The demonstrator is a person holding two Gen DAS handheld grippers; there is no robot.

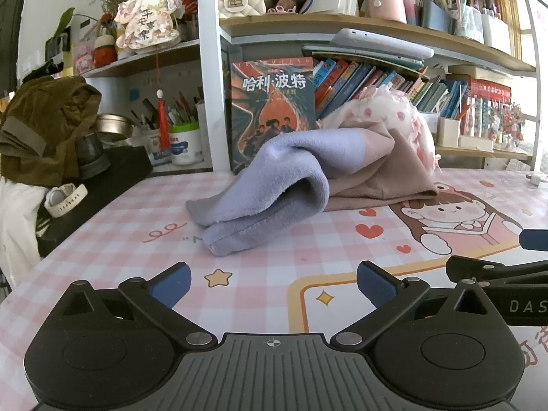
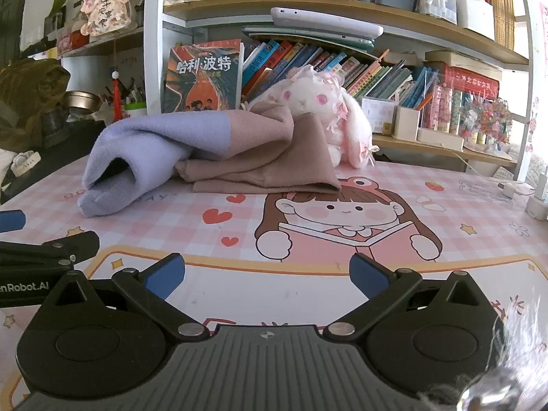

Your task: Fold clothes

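Observation:
A crumpled garment lies at the back of the desk, lavender at its left part [image 1: 267, 188] and dusty pink at its right part [image 1: 380, 174]. It also shows in the right wrist view, lavender part [image 2: 144, 157] and pink part [image 2: 267, 157]. My left gripper [image 1: 273, 284] is open and empty, low over the desk in front of the garment and apart from it. My right gripper [image 2: 267, 274] is open and empty, to the right of the left one, also short of the garment. Each gripper shows at the edge of the other's view.
The desk has a pink checked cartoon mat [image 2: 342, 215]. A white plush toy [image 2: 322, 102] sits behind the garment. Bookshelves [image 2: 342, 65] and an upright book [image 1: 274, 109] stand at the back. A black box with a white watch [image 1: 65, 198] and olive cloth [image 1: 44, 126] are at left. Chargers [image 2: 537, 198] lie at right.

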